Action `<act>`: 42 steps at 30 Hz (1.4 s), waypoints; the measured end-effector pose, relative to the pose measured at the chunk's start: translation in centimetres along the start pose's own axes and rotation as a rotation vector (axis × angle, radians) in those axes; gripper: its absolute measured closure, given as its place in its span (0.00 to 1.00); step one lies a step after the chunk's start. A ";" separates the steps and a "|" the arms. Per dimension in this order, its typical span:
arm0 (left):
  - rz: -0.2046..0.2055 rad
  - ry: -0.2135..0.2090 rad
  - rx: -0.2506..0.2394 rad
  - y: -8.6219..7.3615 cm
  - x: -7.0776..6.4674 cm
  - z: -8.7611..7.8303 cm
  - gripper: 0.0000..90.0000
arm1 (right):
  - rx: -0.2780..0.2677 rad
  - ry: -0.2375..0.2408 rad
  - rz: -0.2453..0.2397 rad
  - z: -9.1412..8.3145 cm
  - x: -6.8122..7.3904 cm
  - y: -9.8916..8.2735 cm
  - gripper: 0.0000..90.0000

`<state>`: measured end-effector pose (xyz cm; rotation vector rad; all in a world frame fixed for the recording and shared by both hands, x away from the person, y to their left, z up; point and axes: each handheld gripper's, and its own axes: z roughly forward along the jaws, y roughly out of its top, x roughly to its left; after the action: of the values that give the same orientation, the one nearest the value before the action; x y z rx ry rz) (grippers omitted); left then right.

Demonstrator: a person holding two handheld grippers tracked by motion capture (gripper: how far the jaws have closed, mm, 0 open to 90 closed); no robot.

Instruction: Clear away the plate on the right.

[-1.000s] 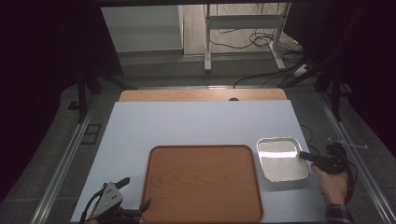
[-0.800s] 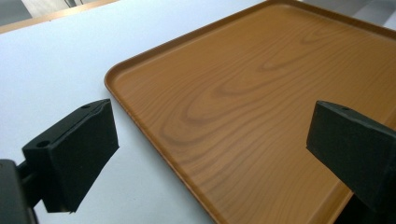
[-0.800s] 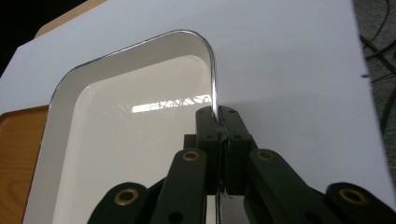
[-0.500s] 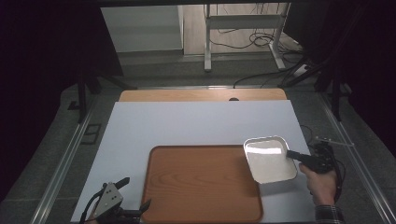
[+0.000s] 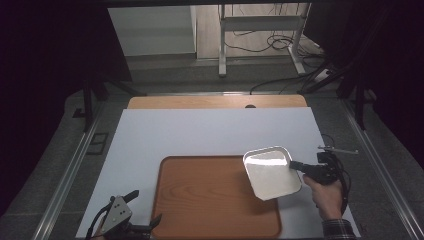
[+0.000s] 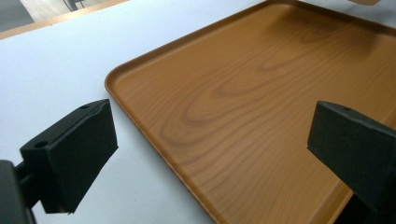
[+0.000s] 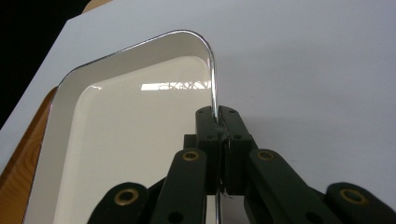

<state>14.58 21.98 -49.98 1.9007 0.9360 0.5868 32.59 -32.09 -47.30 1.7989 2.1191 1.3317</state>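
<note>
— What are your jaws doing?

— My right gripper (image 7: 217, 114) is pinching the rim of the shallow white rectangular metal tray with the chrome edge (image 7: 130, 135); the jaws are pressed tight with only that thin rim between them. My left gripper (image 6: 210, 154) is sitting with its jaws spread wide and nothing between the pads.

— Where is the white tray?

— In the high view the white tray (image 5: 271, 171) is tilting at an angle, its left part hanging over the right edge of the brown wood-grain serving tray with rounded corners (image 5: 210, 200), the rest over the pale grey table mat (image 5: 200, 132).

— Anything in the way?

— The wooden tray is lying bare; the mat around it is bare too. Beyond the mat a strip of wooden tabletop (image 5: 215, 102) is showing.

— And your hands?

— My right hand (image 5: 327, 192) is reaching in from the bottom right, holding the right gripper (image 5: 295, 165) roughly level and pointing left. The left gripper (image 5: 137, 212) is resting low at the bottom left, just beside the wooden tray's near left corner, aiming across it.
</note>
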 end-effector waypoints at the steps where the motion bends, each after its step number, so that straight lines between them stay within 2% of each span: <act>1: 0.003 0.000 0.002 0.0 0.0 0.0 0.01 | 0.005 0.005 -0.001 0.2 0.3 0.0 0.98; 15: 0.008 0.000 0.000 0.0 -0.1 0.0 0.01 | 0.069 0.037 -0.040 4.1 4.1 -0.3 0.98; 26: 0.022 0.001 0.002 0.0 -0.2 0.0 0.01 | 0.122 0.059 -0.067 7.9 7.4 -0.9 0.98; 34: 0.027 0.000 0.002 0.0 -0.3 0.0 0.01 | 0.153 0.039 -0.090 10.2 9.1 -1.6 0.98; 42: 0.029 0.002 0.000 0.0 -0.3 0.0 0.01 | 0.171 -0.003 -0.099 11.7 9.4 -2.2 0.98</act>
<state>14.41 21.78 -49.98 1.9165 0.9114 0.6063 34.31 -17.66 -51.65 1.7250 2.3518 1.1564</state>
